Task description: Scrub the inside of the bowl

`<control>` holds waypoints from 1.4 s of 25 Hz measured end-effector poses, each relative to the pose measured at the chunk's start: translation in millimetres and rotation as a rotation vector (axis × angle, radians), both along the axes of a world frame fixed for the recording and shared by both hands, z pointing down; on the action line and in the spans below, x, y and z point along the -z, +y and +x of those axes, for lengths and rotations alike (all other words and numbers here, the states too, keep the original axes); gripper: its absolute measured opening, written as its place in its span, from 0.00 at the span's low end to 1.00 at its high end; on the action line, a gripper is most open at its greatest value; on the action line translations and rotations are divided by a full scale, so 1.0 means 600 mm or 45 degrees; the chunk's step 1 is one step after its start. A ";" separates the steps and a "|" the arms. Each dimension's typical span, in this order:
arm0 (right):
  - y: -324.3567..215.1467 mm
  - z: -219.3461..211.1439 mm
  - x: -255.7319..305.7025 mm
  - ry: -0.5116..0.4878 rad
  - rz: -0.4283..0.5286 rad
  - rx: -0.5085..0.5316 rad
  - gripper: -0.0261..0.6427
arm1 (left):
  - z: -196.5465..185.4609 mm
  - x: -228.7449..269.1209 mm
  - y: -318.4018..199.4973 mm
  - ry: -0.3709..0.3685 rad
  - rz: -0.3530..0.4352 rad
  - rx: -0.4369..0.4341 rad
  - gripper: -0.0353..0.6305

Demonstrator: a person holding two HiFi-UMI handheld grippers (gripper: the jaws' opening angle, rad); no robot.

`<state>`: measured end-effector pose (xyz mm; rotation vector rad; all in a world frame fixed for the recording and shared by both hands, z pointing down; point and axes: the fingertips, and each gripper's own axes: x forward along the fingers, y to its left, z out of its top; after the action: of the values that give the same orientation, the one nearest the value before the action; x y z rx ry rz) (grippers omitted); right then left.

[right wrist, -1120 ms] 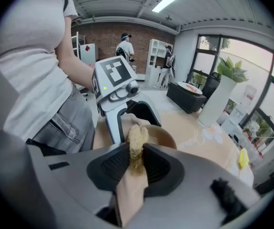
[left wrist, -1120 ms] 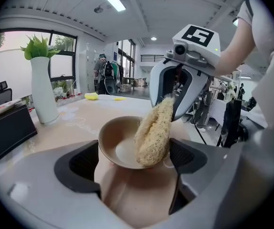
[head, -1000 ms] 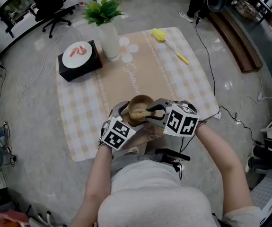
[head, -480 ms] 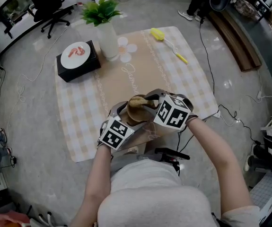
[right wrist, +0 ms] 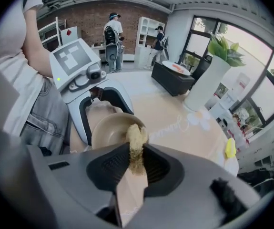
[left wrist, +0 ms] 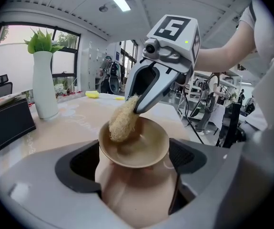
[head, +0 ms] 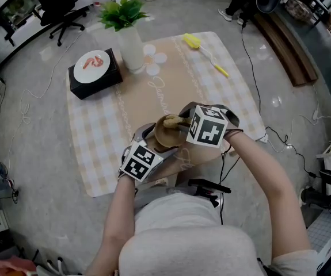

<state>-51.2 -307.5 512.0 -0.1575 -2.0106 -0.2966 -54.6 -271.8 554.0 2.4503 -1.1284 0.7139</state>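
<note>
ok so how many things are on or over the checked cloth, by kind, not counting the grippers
bowl: 1
loofah scrubber: 1
white vase with a plant: 1
black box: 1
yellow brush: 1
total: 5

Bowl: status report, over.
Left claw clamped on bowl. Right claw pinching loofah, its tip inside the bowl. Vase and black box well clear.
</note>
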 end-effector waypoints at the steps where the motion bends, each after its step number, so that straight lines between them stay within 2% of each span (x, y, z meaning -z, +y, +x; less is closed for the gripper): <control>1: 0.001 0.002 0.000 0.028 -0.003 0.013 0.17 | 0.000 0.000 0.000 0.002 -0.001 0.000 0.76; 6: 0.009 0.013 -0.005 0.166 -0.019 0.096 0.17 | -0.002 0.001 0.000 0.015 -0.005 0.004 0.75; 9: 0.017 0.024 -0.011 0.238 -0.026 0.154 0.17 | -0.012 -0.011 0.004 -0.024 -0.010 0.018 0.67; 10: 0.022 0.024 -0.011 0.242 -0.041 0.165 0.17 | -0.016 -0.018 0.005 -0.047 -0.012 0.023 0.61; 13: 0.045 0.020 -0.012 0.251 -0.101 0.201 0.17 | -0.019 -0.030 0.007 -0.064 -0.016 0.031 0.58; 17: 0.069 0.013 -0.016 0.263 -0.159 0.244 0.17 | -0.016 -0.024 0.005 -0.048 -0.001 0.028 0.61; 20: 0.070 0.002 -0.012 0.227 -0.187 0.227 0.17 | -0.017 -0.021 0.001 -0.043 0.018 0.038 0.73; 26: 0.062 -0.022 -0.006 0.152 -0.203 0.167 0.17 | -0.003 0.001 -0.002 -0.011 0.074 0.007 0.77; 31: 0.043 -0.035 -0.014 0.125 -0.111 0.121 0.17 | 0.004 0.004 -0.008 -0.049 0.097 0.007 0.76; 35: 0.029 -0.035 -0.022 0.171 0.003 0.136 0.17 | 0.003 0.004 -0.008 -0.049 0.087 0.017 0.76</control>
<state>-72.4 -290.3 524.9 -0.2769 -1.8716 -0.3475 -52.6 -276.9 551.7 2.4929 -1.2014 0.7326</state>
